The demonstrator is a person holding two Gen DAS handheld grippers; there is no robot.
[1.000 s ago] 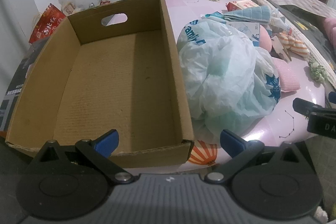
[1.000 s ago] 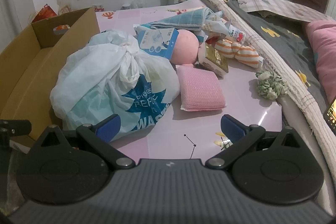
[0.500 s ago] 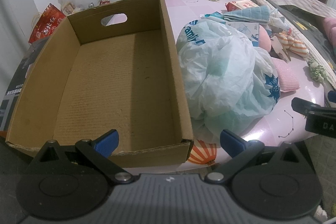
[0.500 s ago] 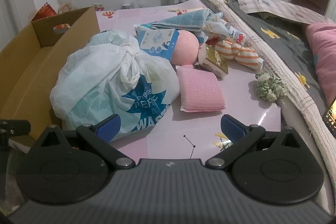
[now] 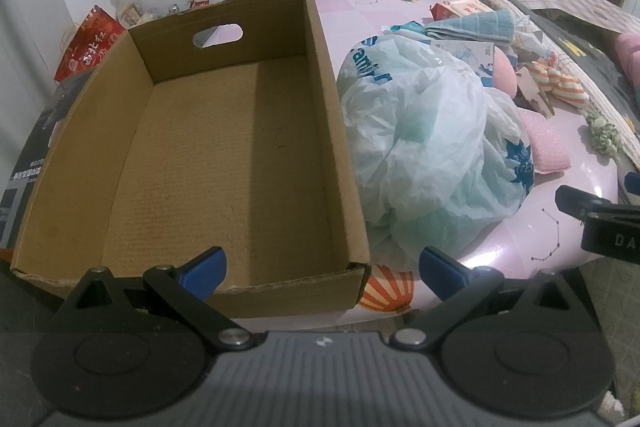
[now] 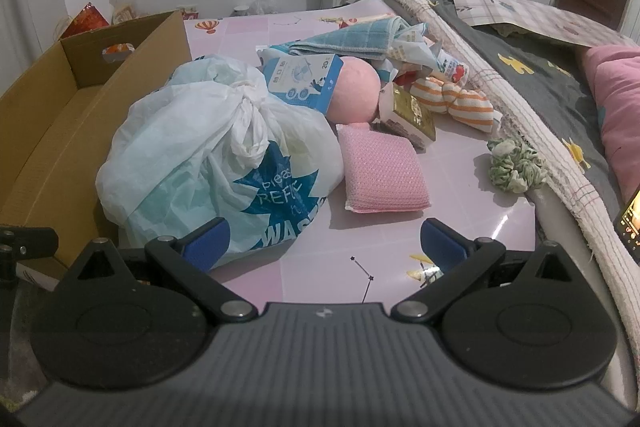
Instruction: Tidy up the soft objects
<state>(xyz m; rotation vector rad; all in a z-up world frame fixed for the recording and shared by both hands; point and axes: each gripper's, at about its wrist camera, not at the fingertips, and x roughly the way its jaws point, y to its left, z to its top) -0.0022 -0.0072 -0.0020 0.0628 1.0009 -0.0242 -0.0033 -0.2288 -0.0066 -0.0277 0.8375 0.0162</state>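
1. Claw state: the left claw (image 5: 322, 265) and the right claw (image 6: 324, 241) both stand spread and grip nothing; neither has shifted noticeably over the last second.
2. Left claw position: it hovers at the near edge of the empty brown cardboard box (image 5: 224, 163).
3. Right claw position: it faces the knotted white plastic bag with blue print (image 6: 216, 163), which rests on the pink tabletop (image 6: 460, 187) against the box wall.
4. Other soft items: the pink mesh sponge (image 6: 380, 167) and the green fabric scrunchie (image 6: 516, 169) lie untouched.
5. Assessment: no sorting has begun; all items await transfer.
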